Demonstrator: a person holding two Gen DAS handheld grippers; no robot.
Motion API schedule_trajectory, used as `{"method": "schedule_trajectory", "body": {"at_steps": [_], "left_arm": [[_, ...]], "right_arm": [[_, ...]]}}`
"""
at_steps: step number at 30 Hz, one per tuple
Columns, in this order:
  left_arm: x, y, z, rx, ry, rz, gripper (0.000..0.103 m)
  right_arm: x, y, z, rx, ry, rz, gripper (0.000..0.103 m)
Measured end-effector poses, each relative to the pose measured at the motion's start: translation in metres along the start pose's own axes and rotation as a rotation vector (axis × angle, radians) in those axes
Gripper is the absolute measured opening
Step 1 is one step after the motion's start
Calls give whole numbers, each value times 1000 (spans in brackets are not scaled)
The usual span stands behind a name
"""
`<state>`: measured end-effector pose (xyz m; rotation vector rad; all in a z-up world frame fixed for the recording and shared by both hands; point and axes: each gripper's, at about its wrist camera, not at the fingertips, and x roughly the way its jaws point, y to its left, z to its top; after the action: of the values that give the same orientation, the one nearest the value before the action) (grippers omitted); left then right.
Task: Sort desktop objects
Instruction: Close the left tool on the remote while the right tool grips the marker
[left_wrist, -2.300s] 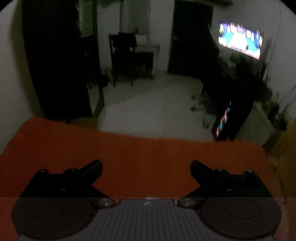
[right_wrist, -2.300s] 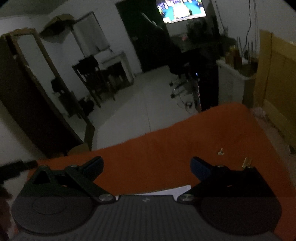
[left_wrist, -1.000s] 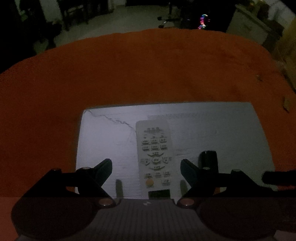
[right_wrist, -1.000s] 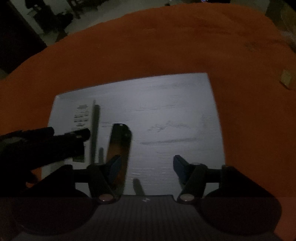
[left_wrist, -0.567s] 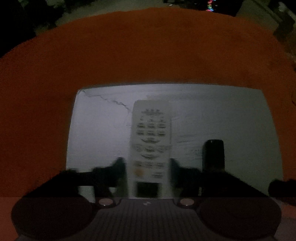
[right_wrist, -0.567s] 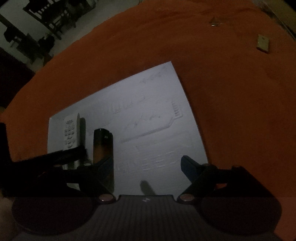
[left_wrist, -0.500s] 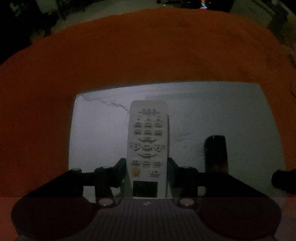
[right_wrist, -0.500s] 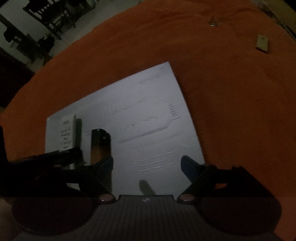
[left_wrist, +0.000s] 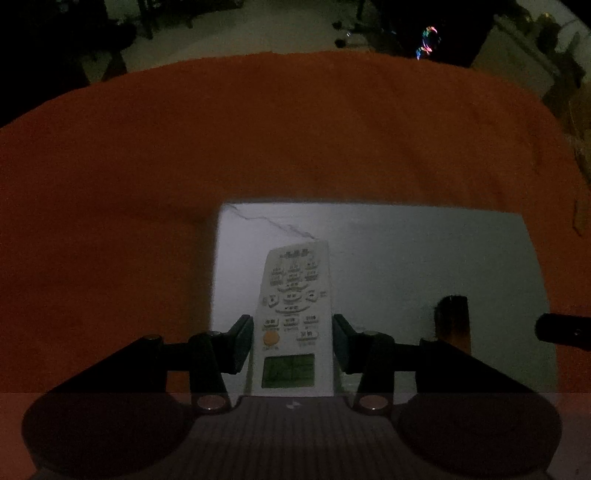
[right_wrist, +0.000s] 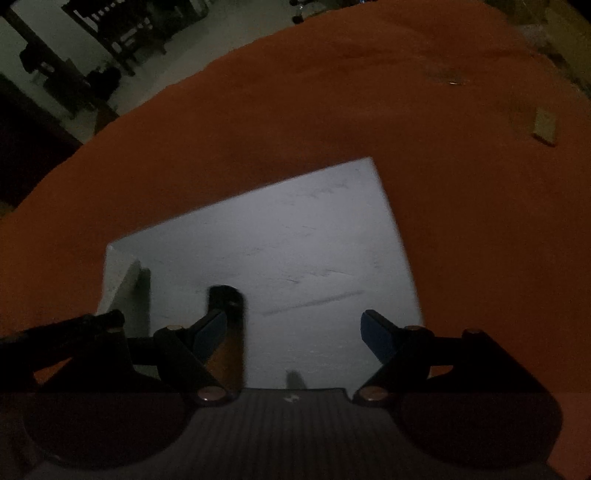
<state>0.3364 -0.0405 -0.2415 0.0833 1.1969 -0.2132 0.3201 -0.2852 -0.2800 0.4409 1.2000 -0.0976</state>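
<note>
Our left tongs (left_wrist: 291, 343) clasp the remote (left_wrist: 293, 314), its long axis along them, over the white sheet (left_wrist: 406, 258). Right tongs (right_wrist: 291, 332) gape wide; a dark, perhaps phone-like bar (right_wrist: 227, 332) lies by their left finger.

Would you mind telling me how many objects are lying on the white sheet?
2: the white remote control between the left tool's fingers, and a dark glossy object to its right, by the right tool.
</note>
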Motion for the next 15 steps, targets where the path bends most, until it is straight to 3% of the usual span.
{"method": "schedule_trajectory", "body": {"at_steps": [5,15], "left_arm": [[4,8,-6,1,9,-10,40],[11,26,-1,-9,17,-39,40]], "right_arm": [[16,25,-5,-27,8,-48,97],[66,50,-16,-92,133,-177,99]]}}
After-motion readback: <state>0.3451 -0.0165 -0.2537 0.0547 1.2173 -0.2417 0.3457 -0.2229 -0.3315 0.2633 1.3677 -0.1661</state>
